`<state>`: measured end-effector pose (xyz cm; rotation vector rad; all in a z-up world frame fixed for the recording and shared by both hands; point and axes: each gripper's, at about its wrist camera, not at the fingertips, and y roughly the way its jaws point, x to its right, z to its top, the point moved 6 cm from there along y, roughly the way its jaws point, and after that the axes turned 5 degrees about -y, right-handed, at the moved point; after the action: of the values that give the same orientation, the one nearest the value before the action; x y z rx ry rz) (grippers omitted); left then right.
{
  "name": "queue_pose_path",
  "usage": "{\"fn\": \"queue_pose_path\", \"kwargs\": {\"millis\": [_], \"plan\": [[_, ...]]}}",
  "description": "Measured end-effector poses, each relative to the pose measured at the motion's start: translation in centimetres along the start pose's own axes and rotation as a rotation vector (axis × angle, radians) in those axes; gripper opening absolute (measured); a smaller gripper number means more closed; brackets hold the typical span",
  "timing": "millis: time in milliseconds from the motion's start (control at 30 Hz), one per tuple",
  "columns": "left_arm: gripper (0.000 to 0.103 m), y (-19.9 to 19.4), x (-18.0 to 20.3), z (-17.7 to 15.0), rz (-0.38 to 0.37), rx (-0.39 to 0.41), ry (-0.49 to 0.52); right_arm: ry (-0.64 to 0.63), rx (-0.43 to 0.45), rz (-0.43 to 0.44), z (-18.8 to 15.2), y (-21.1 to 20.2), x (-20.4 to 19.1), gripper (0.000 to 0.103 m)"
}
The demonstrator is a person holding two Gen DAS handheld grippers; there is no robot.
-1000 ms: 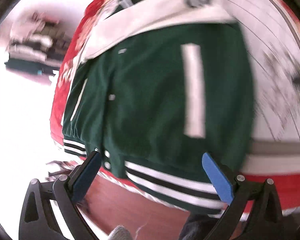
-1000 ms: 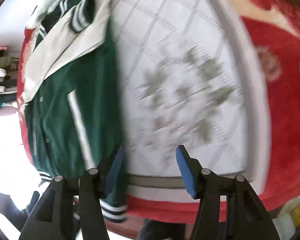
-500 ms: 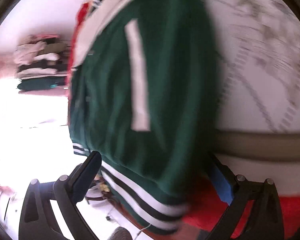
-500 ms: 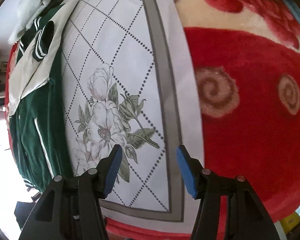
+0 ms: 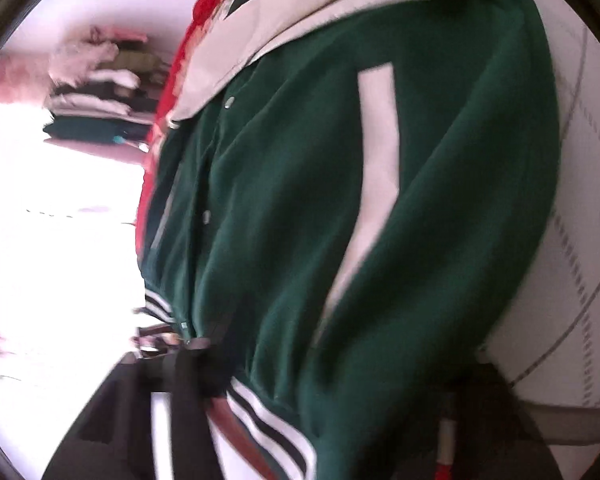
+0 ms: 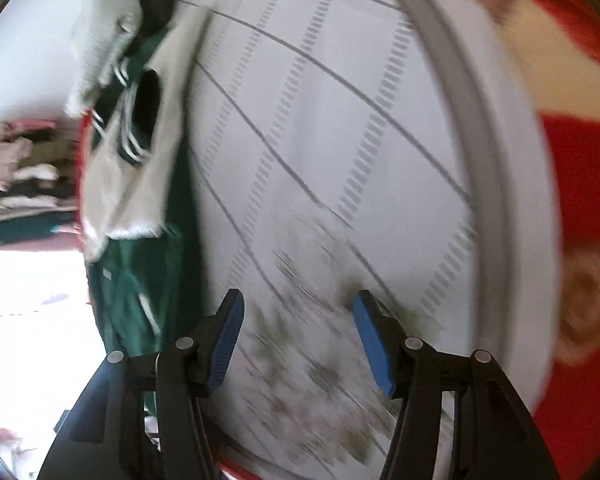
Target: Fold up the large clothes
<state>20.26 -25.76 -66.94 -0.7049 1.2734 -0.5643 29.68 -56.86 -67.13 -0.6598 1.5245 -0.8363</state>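
In the left wrist view the green jacket [image 5: 280,220] fills almost everything ahead of you. It lies lengthwise away from the left gripper [image 5: 340,400], with its striped hem [image 5: 268,424] nearest you and its cream lining [image 5: 300,12] at the far end. A stack of folded clothes [image 5: 96,92] sits well apart on the left. Your left fingers have just been closing, and the hem cloth lies between them. They show only as dark blurs on either side of it, so you cannot tell whether the pads are pinching the fabric. In the right wrist view the right gripper [image 6: 296,320] has its blue fingers [image 6: 230,332] spread with nothing between them. It points down at the white patterned sheet [image 6: 340,120], with the red blanket [image 6: 580,180] beyond the sheet's grey border on the right. Here the jacket [image 6: 140,292] lies off to the left of the fingers, apart from them, its long axis running up the frame. Your left hand is clearly the nearer one. The fold probably depends on bringing your right hand leftward to the hem edge beside the sheet, so that both grips sit on the same end.
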Motion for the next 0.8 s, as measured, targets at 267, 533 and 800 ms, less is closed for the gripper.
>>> {"fn": "queue_pose_path", "kwargs": {"millis": [267, 533, 800], "plan": [[0.013, -0.4, -1.0, 1.7, -0.09, -0.037, -0.034, 0.048, -0.009, 0.339, 7.7, 4.3, -5.1, 0.065], [0.013, 0.6, -2.3, 3.0, -0.154, -0.094, -0.051, 0.112, -0.048, 0.53, 13.4, 9.8, -10.0, 0.071], [0.012, 0.3, -4.6, 3.9, -0.262, -0.104, -0.115, 0.146, -0.034, 0.43, 15.5, 11.3, -13.8, 0.015]]}}
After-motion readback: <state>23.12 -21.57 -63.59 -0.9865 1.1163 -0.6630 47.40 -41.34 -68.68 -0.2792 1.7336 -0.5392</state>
